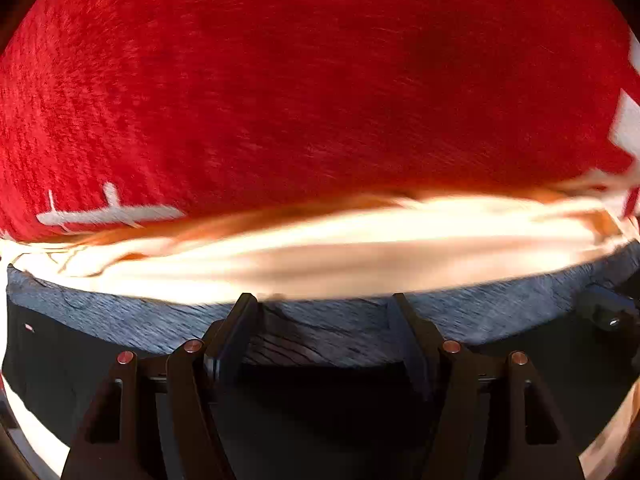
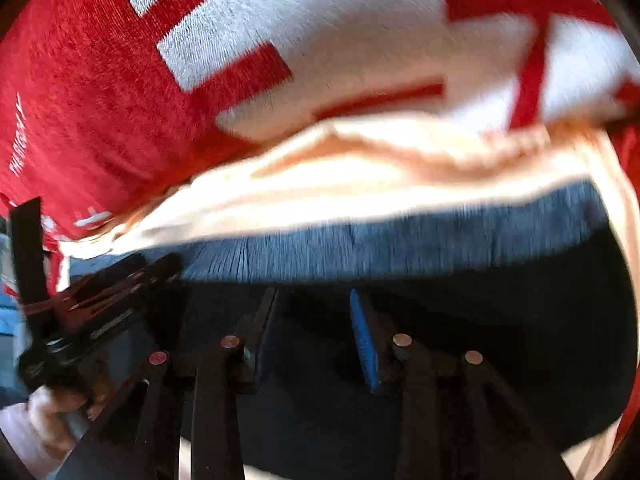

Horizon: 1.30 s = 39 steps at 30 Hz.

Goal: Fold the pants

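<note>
Left hand-held gripper (image 1: 324,320): jaws at a middling spread, pointing steeply down; the grey-blue denim pants (image 1: 500,312) fill the gap between the fingers. Whether the pads press the cloth, cannot tell.
Right hand-held gripper (image 2: 316,320): jaws fairly narrow, blue pad facing showing on one finger (image 2: 366,344); dark cloth lies under and between them. Grip not readable through shadow and blur.
Pants, position: an edge of denim runs across both wrist views just ahead of the fingertips, lying on a cream, rumpled cloth layer (image 1: 320,252).
Beyond: red plush blanket with white block markings (image 2: 100,92) covers the surface behind. No bare tabletop seen.
Left gripper from the right view: black frame (image 2: 92,308) at the left edge, a hand (image 2: 60,412) below it.
Risk: pads may pinch the cream layer with the denim, dragging both.
Risk: uneven hold between sides would skew the fold line.
Risk: blur suggests haste; the edge could slip.
</note>
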Available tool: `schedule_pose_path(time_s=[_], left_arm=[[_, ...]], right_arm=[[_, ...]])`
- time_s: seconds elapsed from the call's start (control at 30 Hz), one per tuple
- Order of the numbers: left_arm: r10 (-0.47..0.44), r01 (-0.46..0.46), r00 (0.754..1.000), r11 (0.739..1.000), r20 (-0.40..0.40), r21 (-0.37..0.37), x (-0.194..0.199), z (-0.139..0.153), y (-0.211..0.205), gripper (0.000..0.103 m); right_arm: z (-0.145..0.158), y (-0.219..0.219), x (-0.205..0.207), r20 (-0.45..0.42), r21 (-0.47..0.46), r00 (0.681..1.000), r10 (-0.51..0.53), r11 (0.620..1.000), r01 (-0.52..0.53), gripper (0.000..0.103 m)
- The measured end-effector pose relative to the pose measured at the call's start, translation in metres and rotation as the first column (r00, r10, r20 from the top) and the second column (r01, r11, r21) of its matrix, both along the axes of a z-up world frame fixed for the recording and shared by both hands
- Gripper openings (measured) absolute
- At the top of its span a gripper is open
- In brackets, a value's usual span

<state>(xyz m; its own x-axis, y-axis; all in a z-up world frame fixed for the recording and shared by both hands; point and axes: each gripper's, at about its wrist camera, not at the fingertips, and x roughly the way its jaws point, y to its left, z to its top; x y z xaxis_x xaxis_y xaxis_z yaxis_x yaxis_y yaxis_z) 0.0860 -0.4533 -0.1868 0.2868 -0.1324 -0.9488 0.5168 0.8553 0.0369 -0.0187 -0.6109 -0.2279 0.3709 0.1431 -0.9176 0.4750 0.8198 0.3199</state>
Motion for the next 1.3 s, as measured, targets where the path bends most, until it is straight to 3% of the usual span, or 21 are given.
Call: schedule_pose_path(time_s=[0.13, 0.2, 0.37, 0.57, 0.73, 0.9, 1.03, 1.17, 1.2, 1.23, 1.3], left_arm=[[0.059, -0.059, 0.998, 0.998, -0.001, 0.020, 0.015, 0.017, 0.029, 0.069], [0.068, -0.068, 0.998, 0.997, 0.000, 0.039, 0.012, 0.029, 0.051, 0.069], [0.120, -0.118, 0.993, 0.988, -0.016, 0.096, -0.010, 0.050, 0.117, 0.069], [0.172, -0.162, 0.983, 0.977, -0.065, 0.140, -0.032, 0.045, 0.196, 0.069], [0.147, -0.136, 0.986, 0.983, -0.079, 0.124, -0.025, 0.032, 0.223, 0.069], [0.143, -0.137, 0.989, 0.983, -0.043, 0.121, 0.018, 0.038, 0.280, 0.069], [0.113, -0.116, 0.993, 0.984, 0.028, 0.133, 0.056, 0.039, 0.322, 0.069], [0.077, -0.085, 0.996, 0.980, 0.053, 0.180, 0.084, 0.016, 0.354, 0.069], [0.079, -0.085, 0.996, 0.984, 0.040, 0.156, 0.086, 0.013, 0.361, 0.071], [0.089, -0.094, 0.995, 0.987, 0.041, 0.130, 0.088, 0.012, 0.368, 0.080], [0.097, -0.101, 0.994, 0.988, 0.041, 0.115, 0.095, 0.009, 0.375, 0.082]], right_arm=[[0.005, -0.024, -0.007, -0.019, 0.013, 0.998, -0.061, 0.998, 0.062, 0.036], [0.015, -0.034, -0.022, -0.024, 0.016, 0.994, -0.111, 0.994, 0.111, 0.040], [0.024, -0.033, -0.066, 0.015, 0.236, 0.989, -0.146, 0.962, 0.139, 0.040], [0.020, 0.053, -0.090, 0.018, 0.464, 0.997, -0.075, 0.884, 0.058, 0.042], [0.000, 0.146, -0.056, 0.047, 0.581, 0.998, -0.041, 0.814, 0.006, 0.043], [-0.024, 0.245, -0.010, 0.049, 0.664, 0.999, -0.021, 0.748, -0.017, 0.043], [-0.026, 0.286, -0.001, 0.036, 0.664, 0.999, -0.040, 0.747, 0.006, 0.043], [-0.032, 0.305, 0.007, 0.034, 0.653, 0.996, -0.088, 0.756, 0.045, 0.043], [-0.036, 0.309, 0.008, 0.021, 0.646, 0.995, -0.096, 0.761, 0.059, 0.043], [-0.037, 0.311, 0.008, 0.016, 0.642, 0.995, -0.099, 0.764, 0.066, 0.043], [-0.039, 0.316, 0.014, 0.018, 0.643, 0.994, -0.108, 0.763, 0.071, 0.044]])
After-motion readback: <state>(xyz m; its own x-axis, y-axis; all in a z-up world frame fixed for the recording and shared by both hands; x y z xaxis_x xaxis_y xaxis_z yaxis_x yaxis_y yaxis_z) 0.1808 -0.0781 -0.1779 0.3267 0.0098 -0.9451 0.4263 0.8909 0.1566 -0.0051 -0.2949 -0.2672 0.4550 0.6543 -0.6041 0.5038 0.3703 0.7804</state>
